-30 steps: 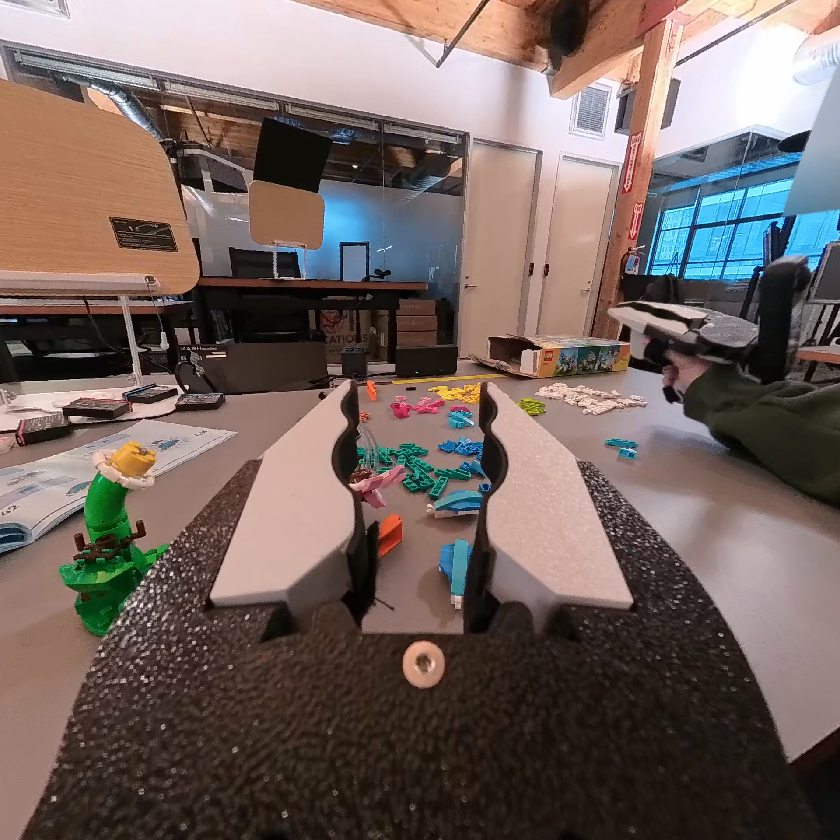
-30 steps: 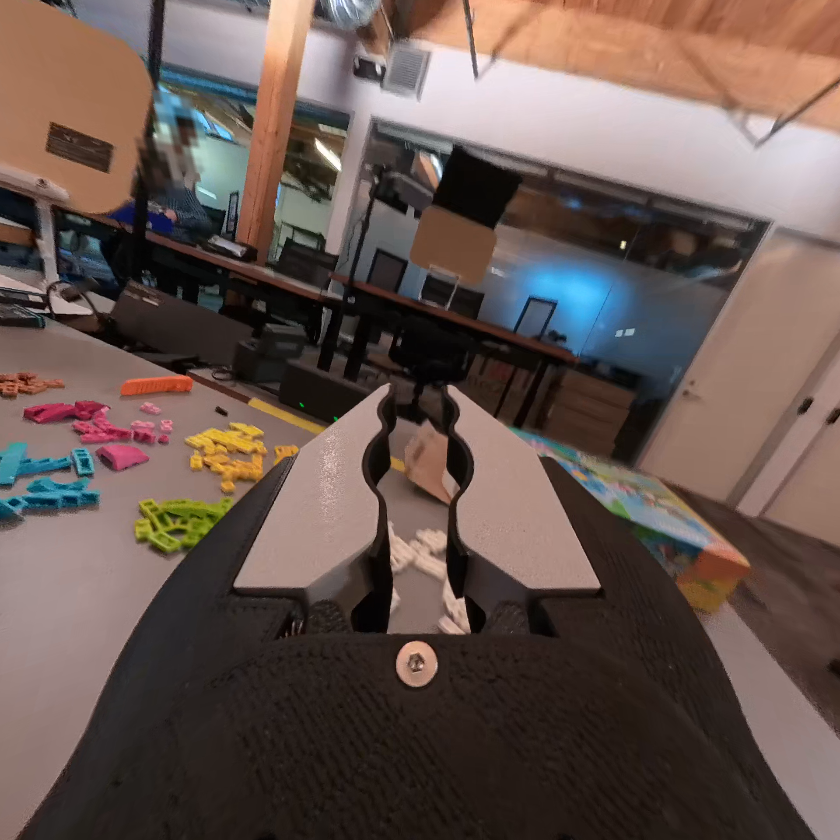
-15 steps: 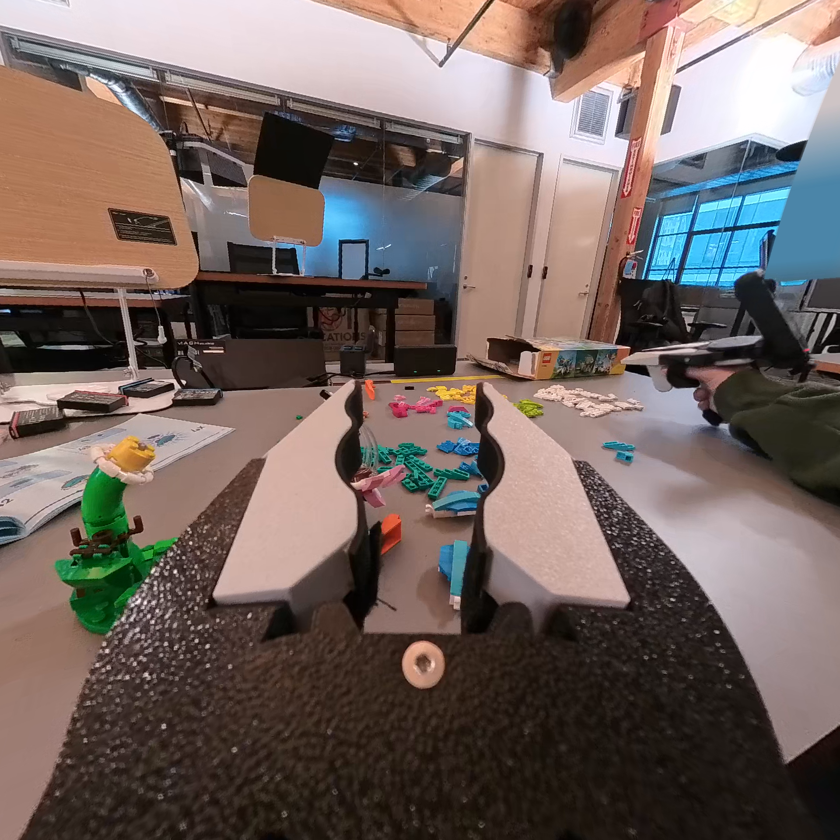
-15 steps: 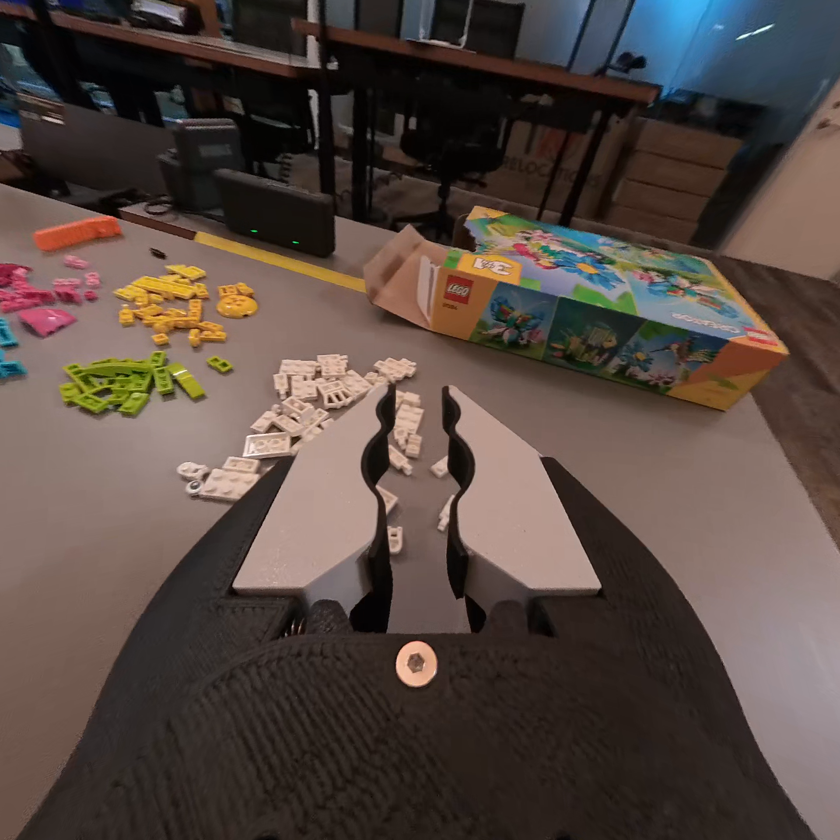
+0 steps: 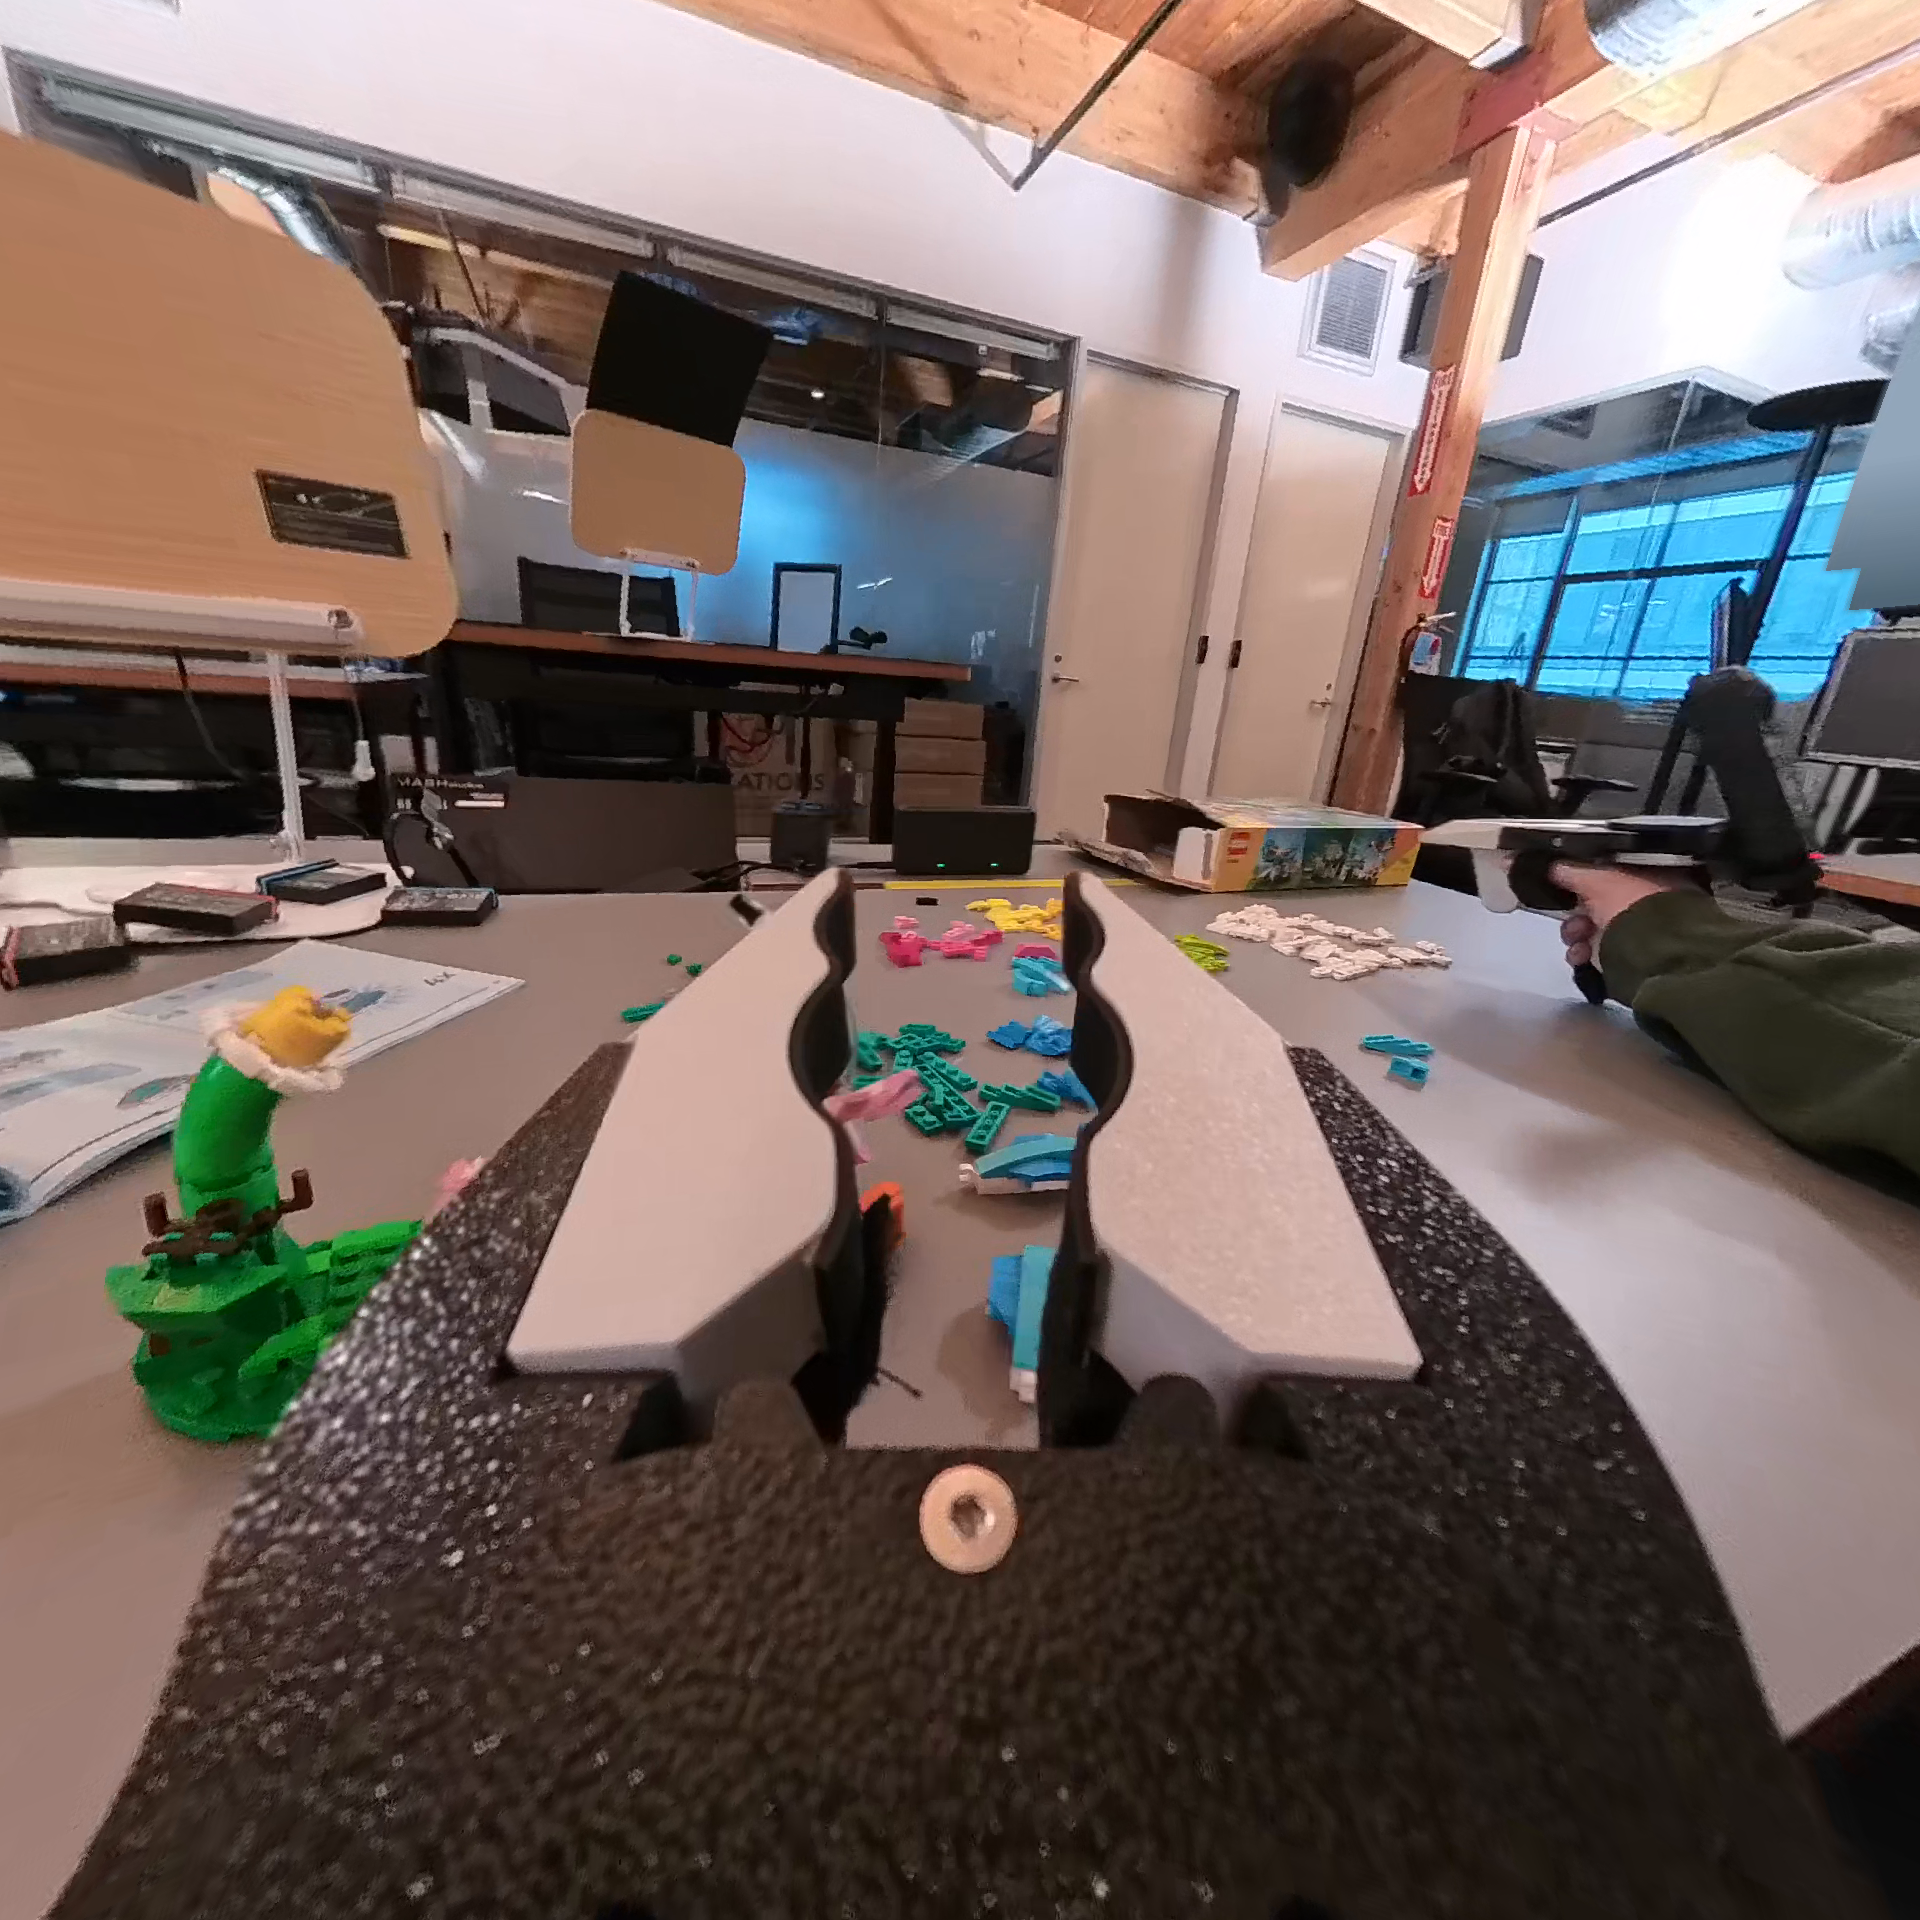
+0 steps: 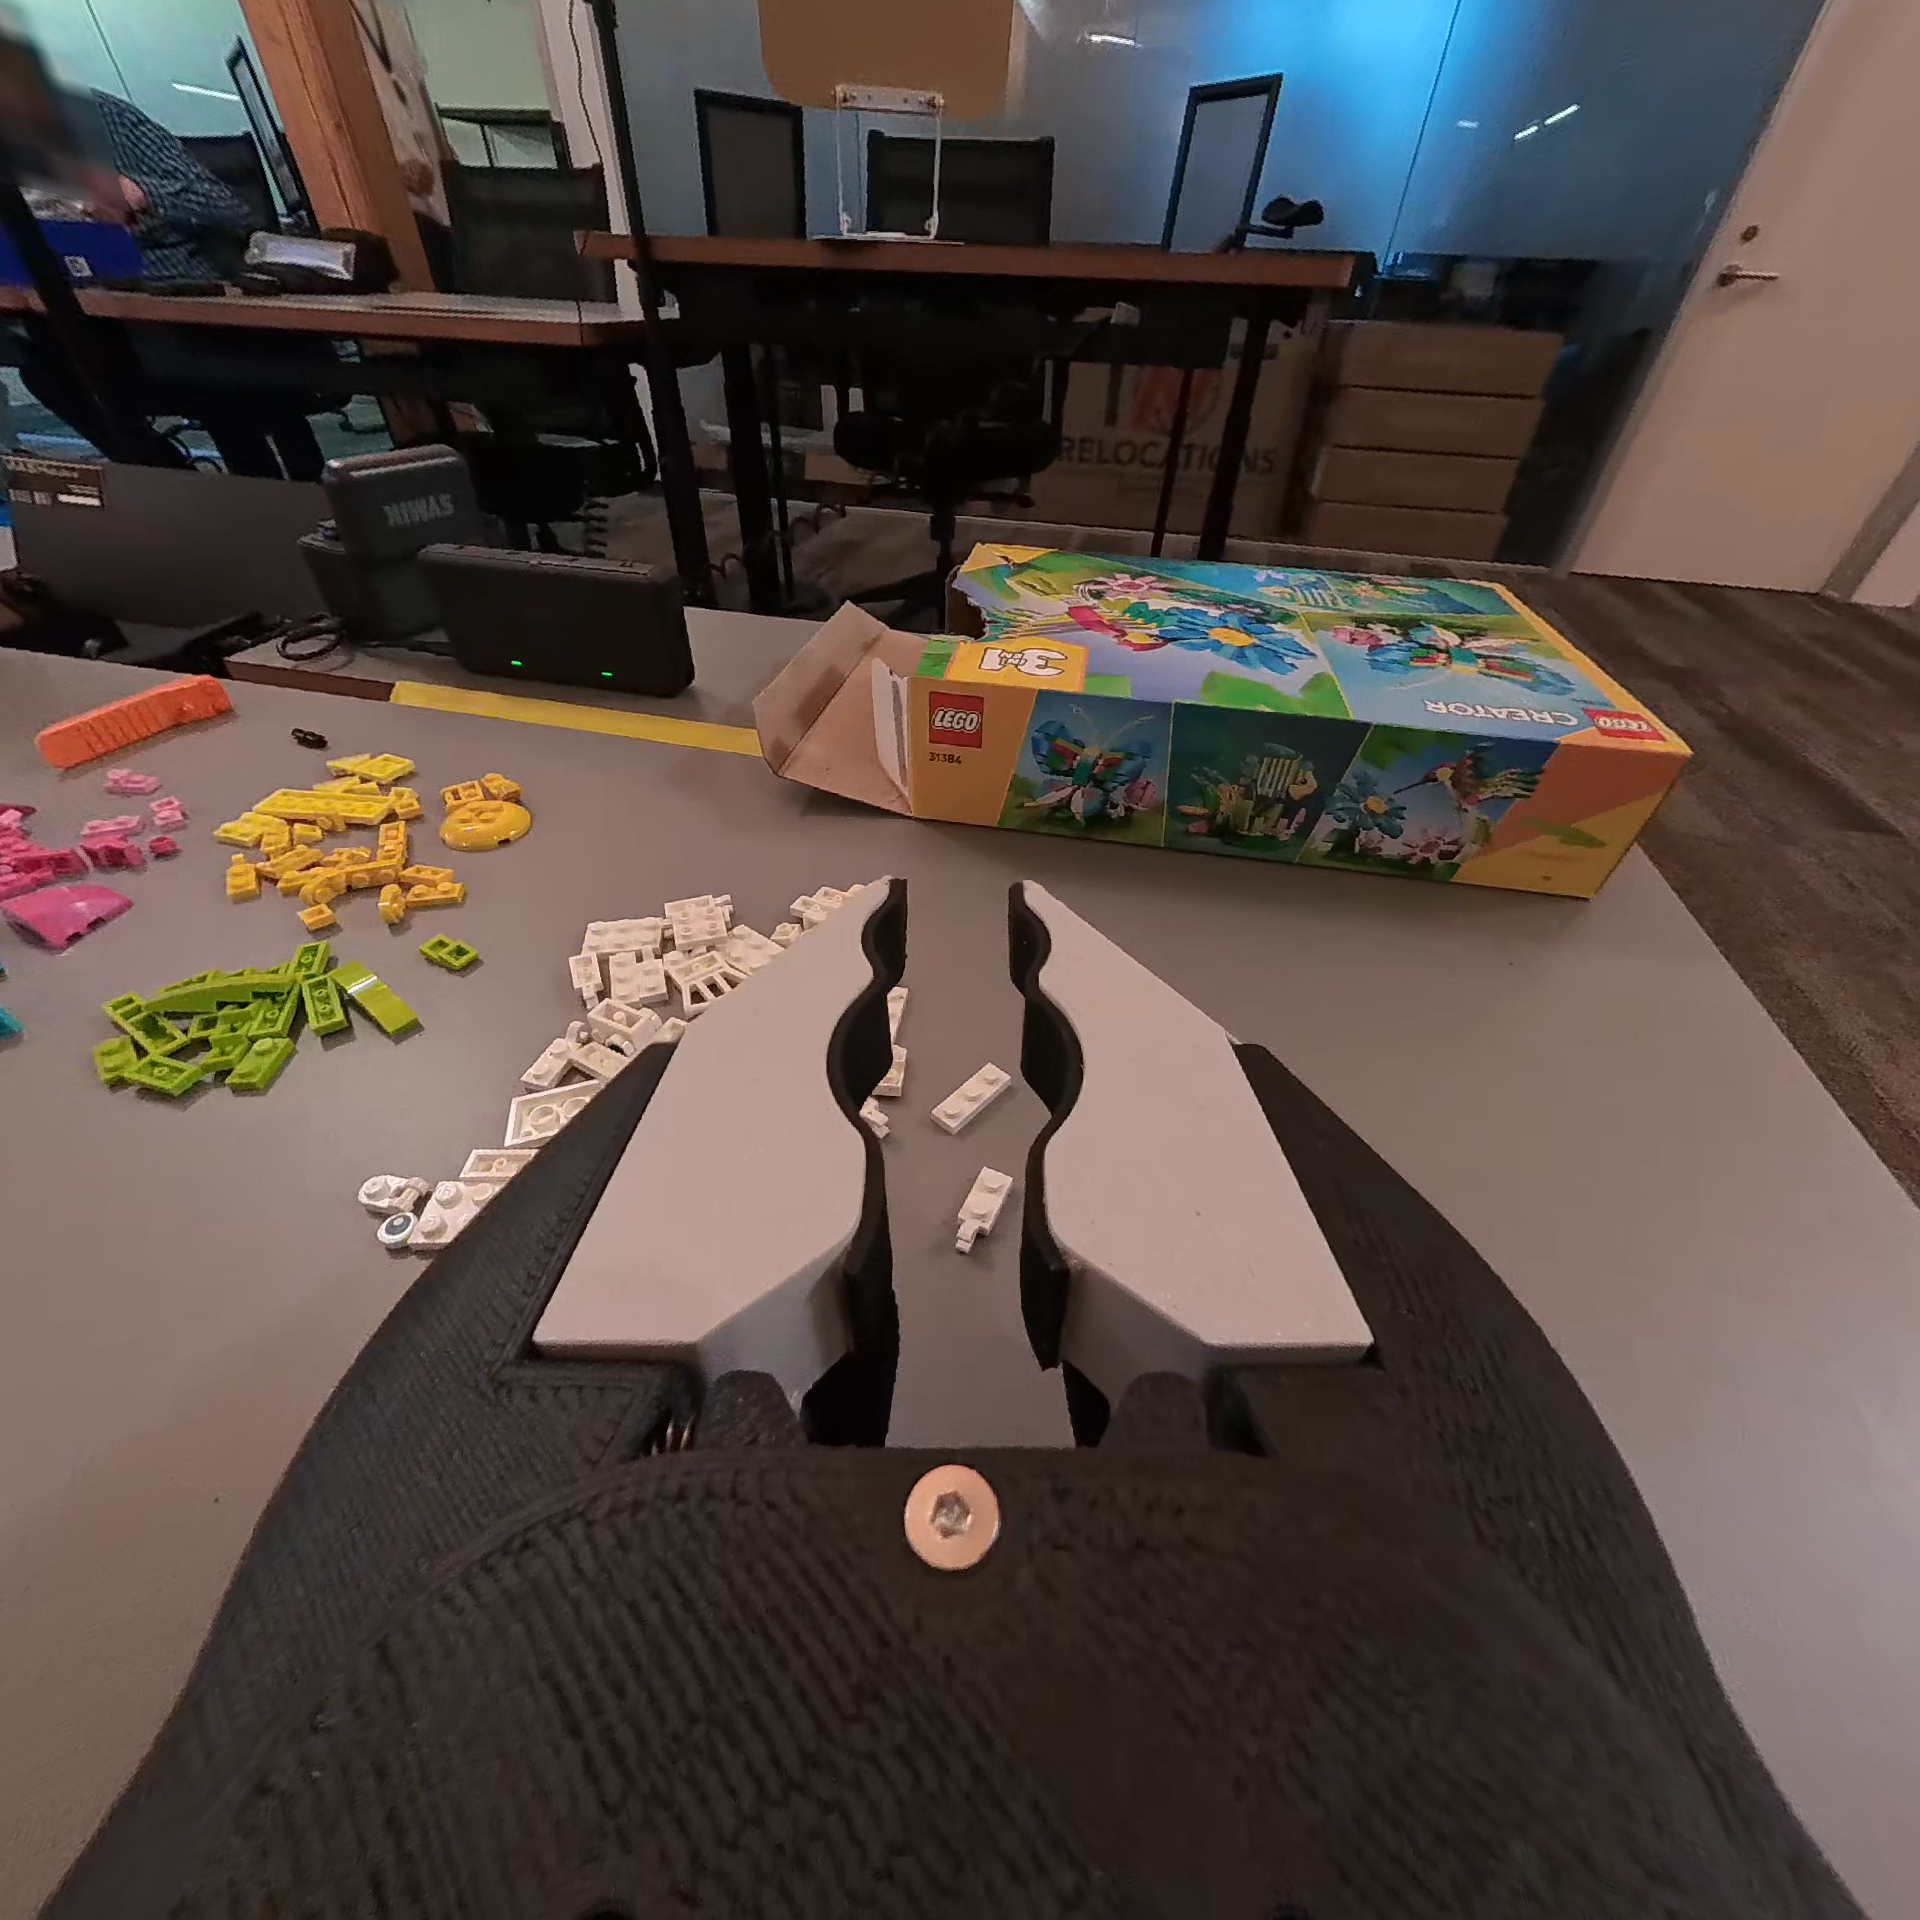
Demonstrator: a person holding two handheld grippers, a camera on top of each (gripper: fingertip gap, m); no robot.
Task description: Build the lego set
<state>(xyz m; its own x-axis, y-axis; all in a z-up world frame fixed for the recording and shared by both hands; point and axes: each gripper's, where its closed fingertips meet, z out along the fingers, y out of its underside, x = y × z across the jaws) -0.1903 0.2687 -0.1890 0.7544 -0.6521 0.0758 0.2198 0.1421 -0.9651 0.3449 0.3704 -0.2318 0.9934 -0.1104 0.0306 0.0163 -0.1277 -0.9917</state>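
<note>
My left gripper (image 5: 956, 894) is open and empty, low over the grey table (image 5: 1558, 1299). Between and beyond its fingers lie teal pieces (image 5: 935, 1081), a pink piece (image 5: 878, 1096), an orange piece (image 5: 883, 1205) and blue pieces (image 5: 1023, 1320). A green stem build with a yellow top (image 5: 229, 1236) stands to its left. My right gripper (image 6: 958, 904) is open and empty, tilted down over the right edge of the white pile (image 6: 665, 966). A white plate (image 6: 971, 1096) and a small white piece (image 6: 982, 1205) lie between its fingers. It also shows in the left wrist view (image 5: 1496, 842), held by a green-sleeved hand.
The opened set box (image 6: 1278, 748) lies at the back right. Lime (image 6: 239, 1023), yellow (image 6: 343, 831) and pink (image 6: 62, 873) piles and an orange separator (image 6: 130, 717) lie to the left. An instruction booklet (image 5: 208, 1029) lies at the far left. The table's right edge (image 6: 1766, 1039) is close. The grippers' ends are close to 55 centimeters from one another.
My right gripper has tilted down from facing the room and come in low over the white pile. My left gripper has barely moved.
</note>
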